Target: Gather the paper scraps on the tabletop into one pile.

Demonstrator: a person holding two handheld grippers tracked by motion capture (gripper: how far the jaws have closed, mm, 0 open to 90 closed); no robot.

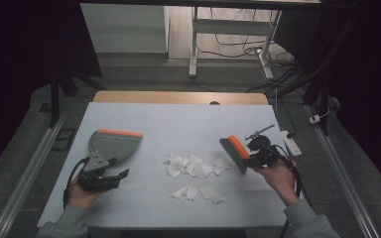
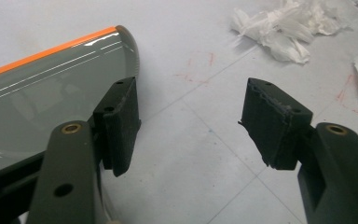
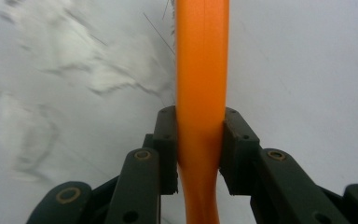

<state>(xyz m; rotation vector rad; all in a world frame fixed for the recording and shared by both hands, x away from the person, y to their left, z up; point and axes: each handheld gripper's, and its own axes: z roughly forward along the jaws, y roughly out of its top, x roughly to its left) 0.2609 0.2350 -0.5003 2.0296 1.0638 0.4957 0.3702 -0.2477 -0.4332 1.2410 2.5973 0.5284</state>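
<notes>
White tabletop (image 1: pixel 178 119), red marks, dark room. Right gripper (image 1: pixel 258 151) pinches the brush (image 1: pixel 234 153) beside paper scraps (image 1: pixel 193 166); left gripper (image 1: pixel 110 179) spread, dustpan (image 1: pixel 113 144) alongside.

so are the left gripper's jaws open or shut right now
Open. The left gripper shows bare table between its jaws, with the dustpan beside one jaw, not clamped.

The paper scraps (image 3: pixel 74 74) smear into blur at ten o'clock; the brush (image 3: pixel 201 70) runs off top and bottom; the dustpan (image 2: pixel 42 93) is cut off at nine o'clock.
</notes>
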